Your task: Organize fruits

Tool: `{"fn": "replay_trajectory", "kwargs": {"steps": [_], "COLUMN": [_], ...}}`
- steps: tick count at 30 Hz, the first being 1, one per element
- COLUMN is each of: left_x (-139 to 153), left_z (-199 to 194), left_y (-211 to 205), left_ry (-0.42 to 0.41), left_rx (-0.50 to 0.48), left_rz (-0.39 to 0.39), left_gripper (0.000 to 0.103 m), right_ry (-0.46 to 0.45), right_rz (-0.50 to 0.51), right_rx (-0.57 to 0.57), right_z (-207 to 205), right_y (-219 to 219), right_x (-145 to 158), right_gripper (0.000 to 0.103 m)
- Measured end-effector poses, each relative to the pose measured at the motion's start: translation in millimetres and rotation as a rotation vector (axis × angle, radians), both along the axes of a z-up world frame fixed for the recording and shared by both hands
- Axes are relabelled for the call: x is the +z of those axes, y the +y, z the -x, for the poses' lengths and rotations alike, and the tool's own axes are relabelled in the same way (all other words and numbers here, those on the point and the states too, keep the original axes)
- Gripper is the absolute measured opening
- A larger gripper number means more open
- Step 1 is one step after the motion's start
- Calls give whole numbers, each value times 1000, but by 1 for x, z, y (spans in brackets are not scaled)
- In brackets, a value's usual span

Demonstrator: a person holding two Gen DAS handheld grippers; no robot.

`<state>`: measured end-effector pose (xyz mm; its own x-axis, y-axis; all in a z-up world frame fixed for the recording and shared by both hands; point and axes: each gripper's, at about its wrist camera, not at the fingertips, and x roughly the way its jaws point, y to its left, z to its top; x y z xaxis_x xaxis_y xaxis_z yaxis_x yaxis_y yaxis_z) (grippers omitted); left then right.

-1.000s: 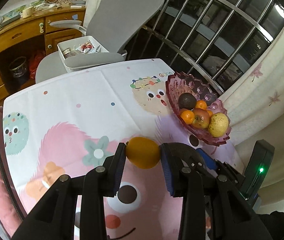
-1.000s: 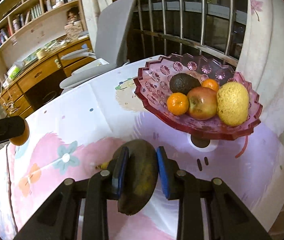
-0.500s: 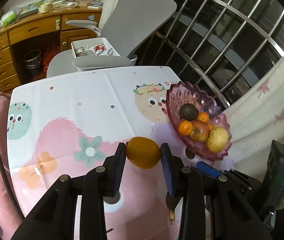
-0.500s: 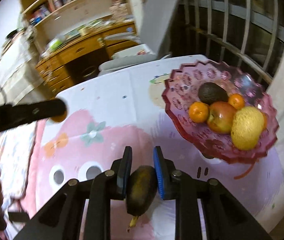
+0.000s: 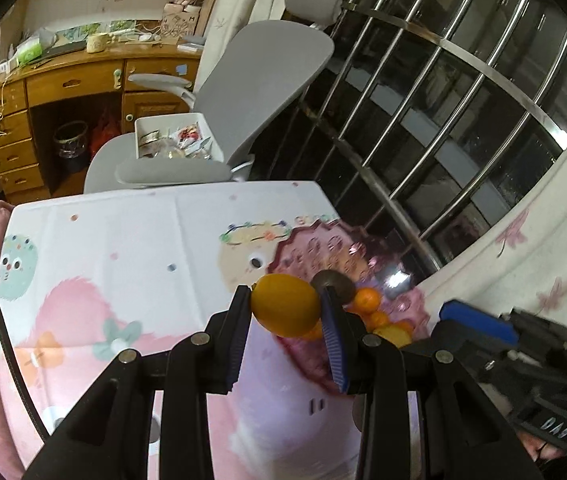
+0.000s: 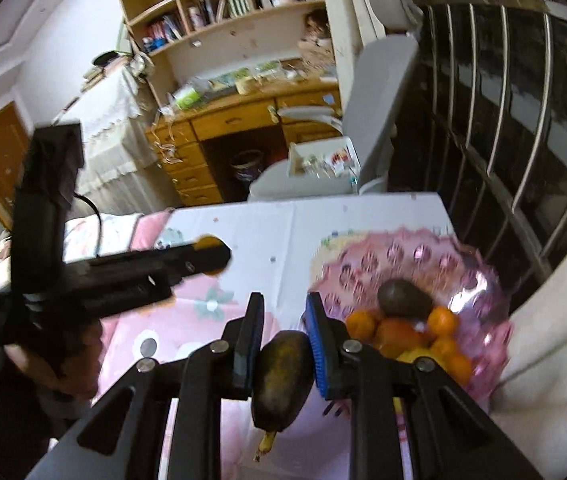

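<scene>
My left gripper [image 5: 285, 312] is clamped on an orange [image 5: 286, 305], which sits right at its fingertips, held above the near rim of the pink glass fruit bowl [image 6: 403, 264]. My right gripper [image 6: 283, 324] grips a dark overripe banana [image 6: 281, 380] deep between its pads, stem hanging down, just in front of the bowl. The bowl holds an avocado [image 6: 403, 298] and tangerines [image 6: 441, 320].
</scene>
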<state>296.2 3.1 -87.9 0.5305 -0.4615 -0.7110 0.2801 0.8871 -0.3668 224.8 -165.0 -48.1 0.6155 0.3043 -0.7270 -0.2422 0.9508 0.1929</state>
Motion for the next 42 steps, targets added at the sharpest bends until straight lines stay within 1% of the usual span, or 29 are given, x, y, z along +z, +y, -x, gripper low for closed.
{"fn": "replay_trajectory", "kwargs": {"steps": [3,5,7,9,10,12,14,17,19,24,25,27,28,29,31,32,34,38,40,42], "left_x": [-3,-9,-19,-29,-39,-52,-70,-87,-95,-106,-107,-109,-108,-108,-106,-104,-102,-99,-100,-101], "left_z": [-5,-7,-10,-11,-14,-17,-20,-21,-20,-15,-13,-10,-9,-7,1,5,17,44,60,76], "left_y": [-22,-36,-49,-59,-68,-78,-91,-102,-110,-127,-130,-133,-133,-132,-129,-127,-121,-109,-100,-88], "left_ry": [7,18,29,43,62,88,124,172,186,202,210,222,224,224,233,240,253,274,282,300], "left_rx": [-1,-4,-6,-2,-7,-9,-9,-16,-26,-39,-34,-24,-15,-5,14,26,50,95,123,159], "left_rz": [0,-4,-5,-3,1,-7,-19,-22,-26,-32,-42,-54,-56,-61,-60,-62,-75,-111,-107,-101], "left_gripper": [34,34,34,34,34,34,34,34,34,34,35,43,55,60,61,65,69,69,70,70], "right_ry": [-7,-10,-7,-31,-29,-20,35,67,84,135,144,154,153,155,171,184,212,256,263,264], "right_rz": [-37,-61,-112,-162,-168,-161,-165,-151,-141,-103,-102,-89,-79,-73,-65,-59,-51,-16,-11,4], "right_rx": [49,79,112,134,140,117,89,70,62,52,50,49,46,48,54,56,66,69,62,46], "right_z": [-13,-20,-30,-40,-44,-57,-70,-78,-80,-80,-80,-78,-76,-75,-74,-72,-68,-53,-43,-28], "right_y": [-19,-31,-47,-65,-70,-83,-95,-108,-117,-129,-131,-136,-137,-137,-137,-136,-132,-120,-114,-105], "right_x": [9,8,4,0,-2,-13,-25,-37,-45,-65,-67,-71,-72,-73,-76,-78,-84,-93,-95,-96], "right_gripper": [21,21,14,13,13,13,13,13,13,13,13,13,13,14,18,22,27,43,44,52]}}
